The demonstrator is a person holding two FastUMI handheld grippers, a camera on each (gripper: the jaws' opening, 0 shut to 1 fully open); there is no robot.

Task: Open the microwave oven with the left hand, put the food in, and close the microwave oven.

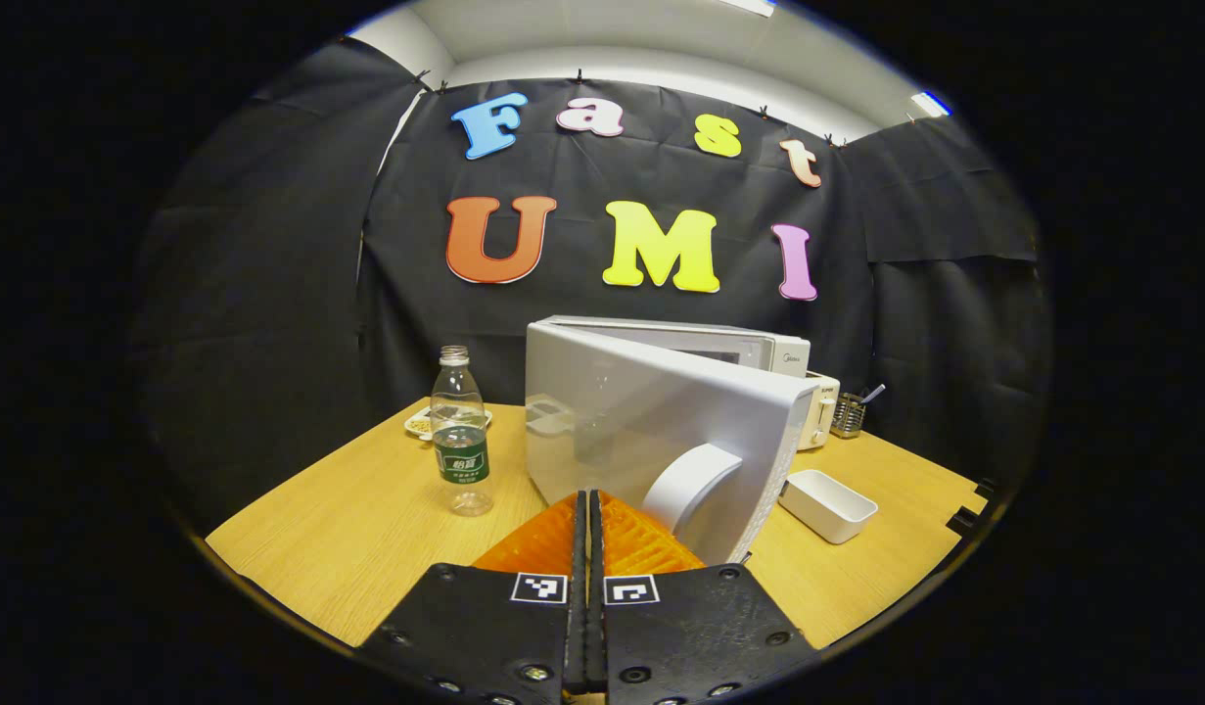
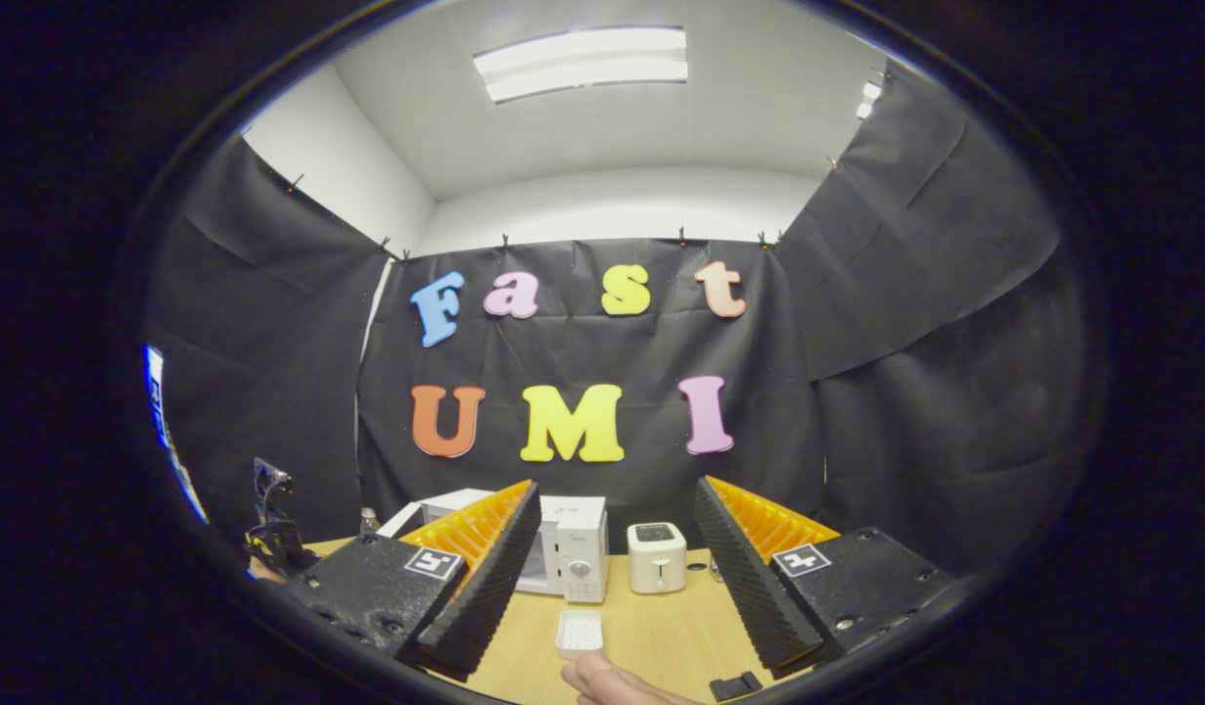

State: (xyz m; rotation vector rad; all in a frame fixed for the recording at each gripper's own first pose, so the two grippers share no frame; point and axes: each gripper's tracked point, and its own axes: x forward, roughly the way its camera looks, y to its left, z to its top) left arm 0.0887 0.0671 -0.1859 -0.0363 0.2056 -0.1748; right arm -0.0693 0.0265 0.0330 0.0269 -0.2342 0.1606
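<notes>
The white microwave (image 1: 661,411) stands mid-table with its door (image 1: 641,441) swung partly open toward me. The door's curved handle (image 1: 690,485) is just right of my left gripper (image 1: 587,504), which is shut with nothing between its fingers. A white rectangular dish (image 1: 827,504) lies on the table right of the microwave. In the right gripper view, my right gripper (image 2: 617,490) is open and held back from the table, with nothing in it. Beyond it are the microwave (image 2: 578,553) and the dish (image 2: 579,632). A fingertip of a hand (image 2: 602,681) shows at the bottom.
A clear water bottle (image 1: 460,446) stands left of the microwave, with a small plate (image 1: 421,423) behind it. A white toaster (image 1: 819,406) and a metal utensil holder (image 1: 847,413) sit at the back right. The wooden table (image 1: 347,529) has bare room at the front left.
</notes>
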